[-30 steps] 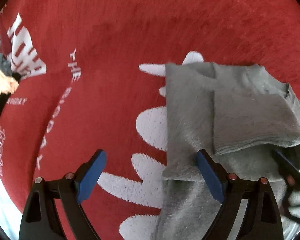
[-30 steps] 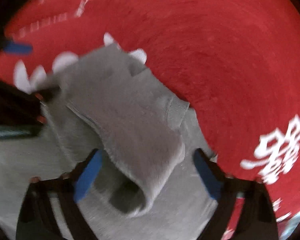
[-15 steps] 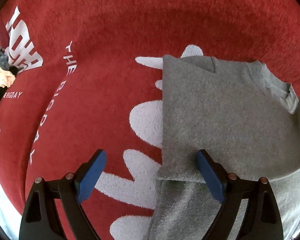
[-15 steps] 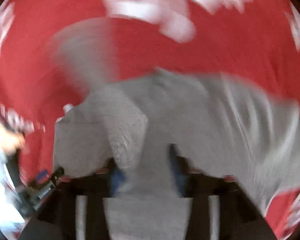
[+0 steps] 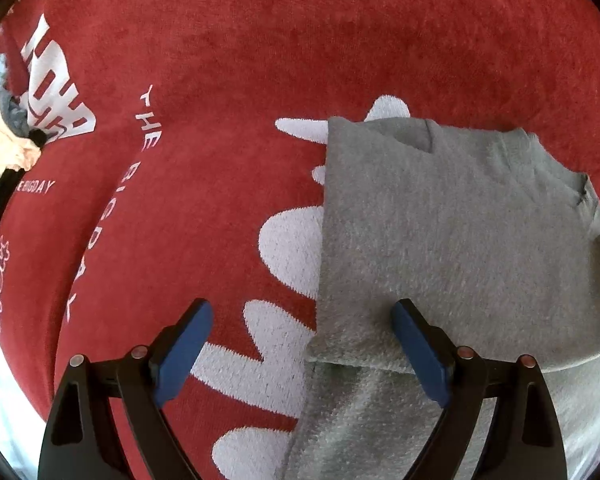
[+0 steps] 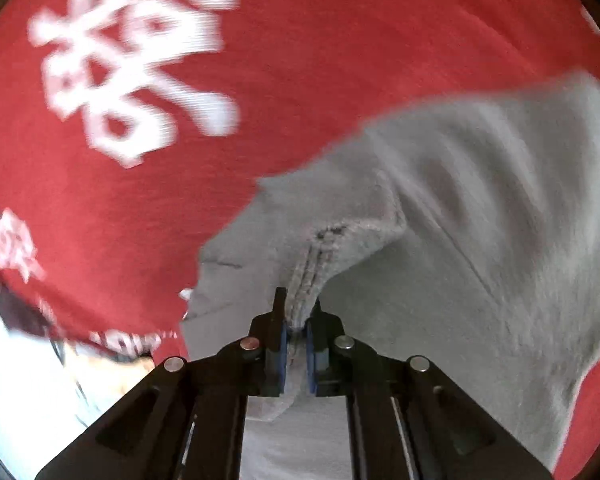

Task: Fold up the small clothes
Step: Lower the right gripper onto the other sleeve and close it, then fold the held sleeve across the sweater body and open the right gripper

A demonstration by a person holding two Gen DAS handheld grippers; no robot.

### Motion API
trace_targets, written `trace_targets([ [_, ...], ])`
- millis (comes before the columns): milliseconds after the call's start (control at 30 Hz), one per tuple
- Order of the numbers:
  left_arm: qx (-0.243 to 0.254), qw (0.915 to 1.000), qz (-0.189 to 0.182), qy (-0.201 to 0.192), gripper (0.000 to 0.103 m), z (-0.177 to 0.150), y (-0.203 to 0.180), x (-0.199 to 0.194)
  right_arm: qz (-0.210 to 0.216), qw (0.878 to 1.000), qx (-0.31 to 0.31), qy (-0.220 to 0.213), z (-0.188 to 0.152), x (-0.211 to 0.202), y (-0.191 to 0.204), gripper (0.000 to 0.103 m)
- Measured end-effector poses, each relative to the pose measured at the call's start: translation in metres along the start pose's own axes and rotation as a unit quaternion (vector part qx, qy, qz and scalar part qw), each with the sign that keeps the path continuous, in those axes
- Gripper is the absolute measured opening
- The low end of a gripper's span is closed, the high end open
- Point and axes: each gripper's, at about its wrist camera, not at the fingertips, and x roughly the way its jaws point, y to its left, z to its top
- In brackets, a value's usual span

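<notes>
Since a second ago, the folded-over sleeve flap that lay on the grey garment [image 5: 452, 240] in the left wrist view is gone from there, and the top layer now lies flat and smooth. Over the same span the right claw [image 6: 296, 320] has swung to a different side of the cloth and gone from spread wide to pressed together, pinching a ribbed edge of the garment [image 6: 480, 208] between its blue pads [image 6: 283, 344]; the fabric rises in a peak from the pinch, and this view is blurred by motion.

Everything rests on one red cloth [image 5: 240, 60] printed with white letters and shapes, which covers the surface; whether a counter lies under it cannot be told. At the left rim of the left view a small heap of pale and dark fabric [image 5: 0, 148] sits beyond the cloth's edge.

One grey garment is in sight, folded in layers, its collar toward the right in the left view. Two claws are visible. The left claw [image 5: 300, 356] hangs spread wide over the garment's left edge, one pad [image 5: 418, 356] above the grey fabric, the other over the red cloth, nothing between them gripped.
</notes>
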Motion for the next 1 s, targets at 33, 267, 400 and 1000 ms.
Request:
trace_targets([
  [33, 0.0, 1.0, 0.0, 0.001, 0.092, -0.001, 0.0, 0.001, -0.013, 1.0, -0.025, -0.002, 0.0, -0.002, 0.004, 0.008],
  [267, -0.013, 0.9998, -0.008, 0.011, 0.092, -0.002, 0.002, 0.007, -0.098, 0.995, -0.006, -0.008, -0.007, -0.007, -0.047, 0.009],
  [400, -0.01, 0.9993, -0.02, 0.03, 0.092, 0.003, 0.005, 0.009, -0.116, 0.993, -0.01, 0.0, -0.009, -0.026, -0.053, 0.016],
  [1000, 0.128, 0.9853, -0.091, 0.068, 0.092, -0.039, -0.143, -0.061, -0.15, 0.987, -0.005, 0.061, -0.057, -0.084, -0.085, 0.052],
])
